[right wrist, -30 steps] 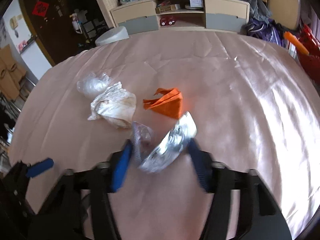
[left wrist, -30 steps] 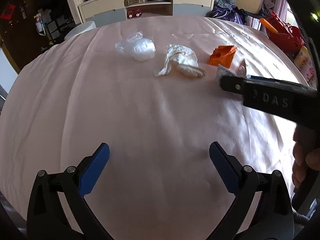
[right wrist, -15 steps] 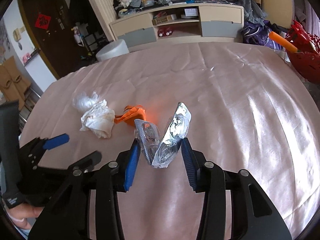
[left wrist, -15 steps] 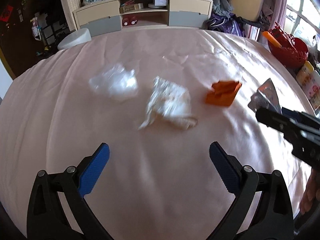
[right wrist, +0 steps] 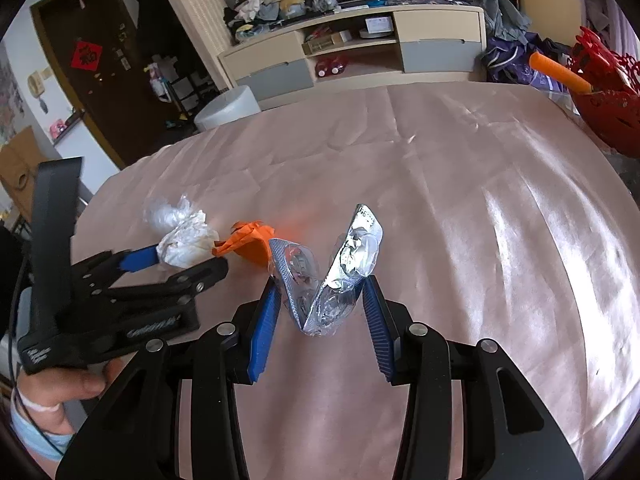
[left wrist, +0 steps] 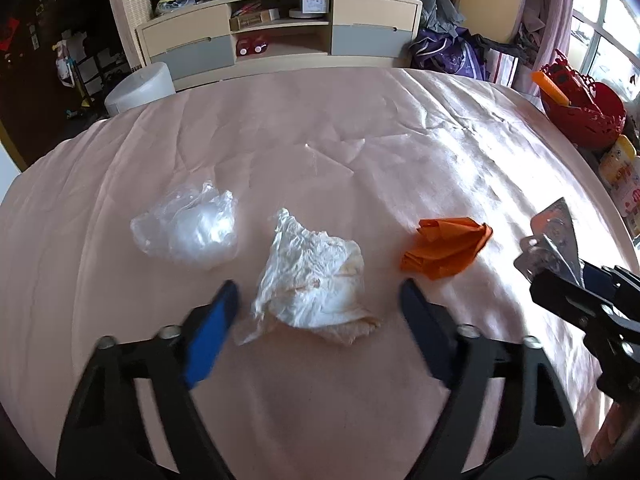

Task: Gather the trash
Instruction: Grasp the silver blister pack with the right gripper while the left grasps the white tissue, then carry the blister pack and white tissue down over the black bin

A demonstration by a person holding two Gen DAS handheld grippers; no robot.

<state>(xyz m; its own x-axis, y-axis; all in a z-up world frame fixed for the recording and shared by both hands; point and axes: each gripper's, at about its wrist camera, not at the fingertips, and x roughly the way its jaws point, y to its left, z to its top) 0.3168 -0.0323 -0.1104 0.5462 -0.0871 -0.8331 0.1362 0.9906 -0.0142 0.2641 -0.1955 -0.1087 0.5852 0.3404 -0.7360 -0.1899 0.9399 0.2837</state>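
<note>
A bench (left wrist: 320, 420) draped in a pink, creased cloth was seen to fill both views, with a cream and grey cabinet (left wrist: 280, 36) standing beyond its far edge. A crumpled white tissue (left wrist: 316, 276) lay on the cloth and served as the landmark. To the left of the tissue, just beside it, a clear plastic bag (left wrist: 188, 228) was bunched up. To the right of the tissue, a little apart, a folded orange paper (left wrist: 448, 248) rested. The left gripper (left wrist: 320, 300) was held over the near edge of the tissue, its jaws closing with the tissue between them but not yet pressed by the pads. Farther right of the tissue, beyond the orange paper, the right gripper (right wrist: 320, 300) was raised above the cloth; its jaws were partly closed and clamped on a bent silver blister pack (right wrist: 332, 276), folded into a V.
</note>
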